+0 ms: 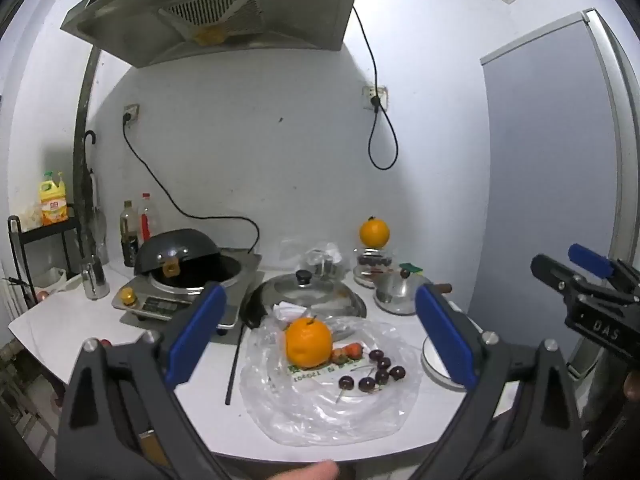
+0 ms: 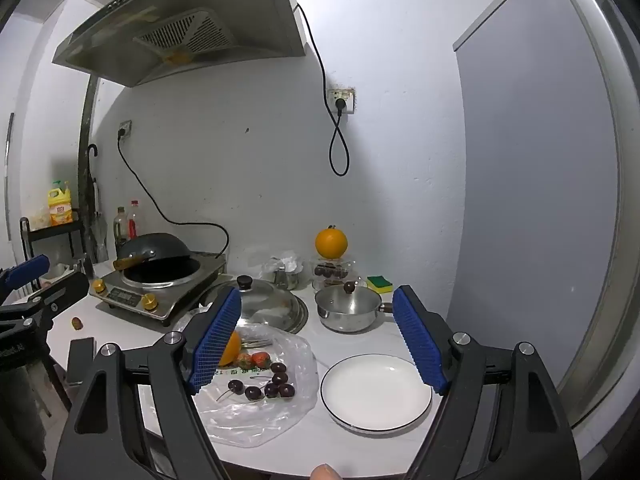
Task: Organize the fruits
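Observation:
An orange (image 1: 309,343) lies on a clear plastic bag (image 1: 328,408) on the white counter, with two strawberries (image 1: 347,352) and several dark cherries (image 1: 378,372) beside it. In the right wrist view the orange (image 2: 232,347) is partly hidden behind my left fingertip; the strawberries (image 2: 256,360) and cherries (image 2: 272,386) show. A white plate (image 2: 376,392) sits right of the bag. A second orange (image 1: 374,232) rests on a glass jar at the back. My left gripper (image 1: 318,336) is open above the bag. My right gripper (image 2: 318,348) is open, held above the bag and plate.
An induction cooker with a dark wok (image 1: 180,256) stands at left. A steel lid (image 1: 308,292), a small steel pot (image 2: 348,308) and a sponge (image 2: 380,282) sit behind the bag. A black stick (image 1: 234,360) lies on the counter. Bottles (image 1: 136,228) stand at back left.

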Tool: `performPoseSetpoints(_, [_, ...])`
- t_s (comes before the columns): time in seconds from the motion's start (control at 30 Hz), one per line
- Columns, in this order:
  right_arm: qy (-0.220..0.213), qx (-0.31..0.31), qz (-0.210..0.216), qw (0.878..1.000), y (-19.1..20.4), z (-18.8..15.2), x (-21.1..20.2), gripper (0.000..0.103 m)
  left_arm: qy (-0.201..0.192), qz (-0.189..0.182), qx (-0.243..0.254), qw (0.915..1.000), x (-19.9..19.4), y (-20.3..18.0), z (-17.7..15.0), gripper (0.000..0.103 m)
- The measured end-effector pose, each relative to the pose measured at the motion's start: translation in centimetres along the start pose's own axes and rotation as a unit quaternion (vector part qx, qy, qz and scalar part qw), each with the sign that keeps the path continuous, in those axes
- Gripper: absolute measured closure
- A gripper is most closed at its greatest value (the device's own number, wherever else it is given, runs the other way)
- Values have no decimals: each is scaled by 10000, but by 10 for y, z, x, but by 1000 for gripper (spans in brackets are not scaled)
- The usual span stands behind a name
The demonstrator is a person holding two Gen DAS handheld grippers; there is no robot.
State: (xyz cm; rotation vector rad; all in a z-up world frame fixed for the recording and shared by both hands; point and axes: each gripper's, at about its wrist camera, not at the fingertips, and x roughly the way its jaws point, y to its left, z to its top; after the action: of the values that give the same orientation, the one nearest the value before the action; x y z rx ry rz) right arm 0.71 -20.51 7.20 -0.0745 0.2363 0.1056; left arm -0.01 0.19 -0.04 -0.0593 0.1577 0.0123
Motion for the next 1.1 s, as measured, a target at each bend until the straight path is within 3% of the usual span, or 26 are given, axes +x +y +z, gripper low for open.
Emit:
performPoseSetpoints(0.37, [-1, -18, 0, 10000, 0, 0, 1, 22, 211, -64, -24, 9998, 9, 1, -5, 6])
performPoseSetpoints(1.1, [23, -56, 17, 10000, 0, 1, 0, 22, 98, -37, 24, 9999, 5, -1, -2, 6])
